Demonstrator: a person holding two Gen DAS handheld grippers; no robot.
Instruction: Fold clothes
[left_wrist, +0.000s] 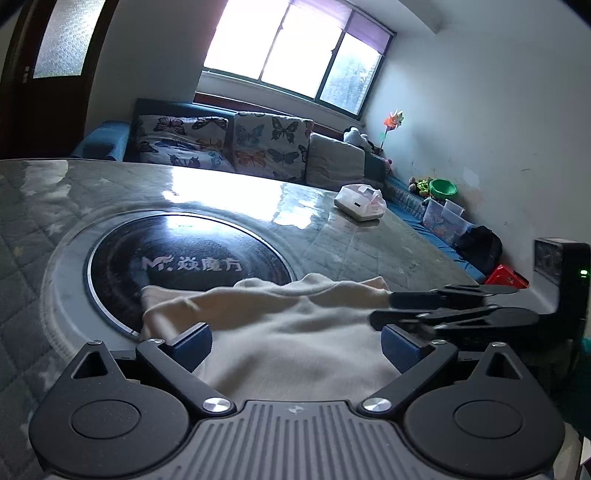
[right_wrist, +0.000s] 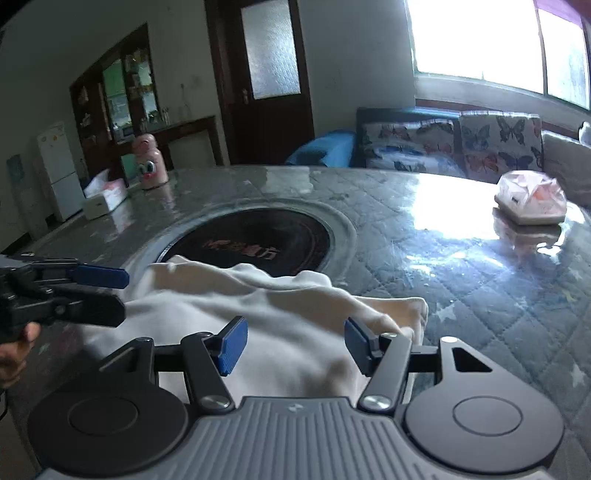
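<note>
On the left, the left tongs (left_wrist: 297, 345) stand wide, with nothing between their blue pads (left_wrist: 192, 345). They point over the near edge of the table (left_wrist: 92, 192), low above the cream garment (left_wrist: 288, 332), so both jaws could close on cloth without a long reach. From the right wrist view the same tool comes in from the left side, jaws parted and its blue pad just above the left border of the cloth; whether it touches the fabric cannot be told.

The garment lies bunched along the near edge, and its far hem laps over the rim of the round black cooktop (left_wrist: 192, 258) set in the middle of the table. It is rumpled rather than flat, so the fold looks barely started, and spreading or gathering an edge is probably the step in hand.

On the right, the right tongs (right_wrist: 291, 341) are open too, somewhat narrower, and grip nothing. The cloth runs under and between the jaws, with its right-hand corner just beyond the right pad (right_wrist: 356, 339). Each tool sits near one end of the garment, likely to lift both ends together.

Well apart, a tissue box (right_wrist: 530, 205) rests toward the far right edge.
</note>
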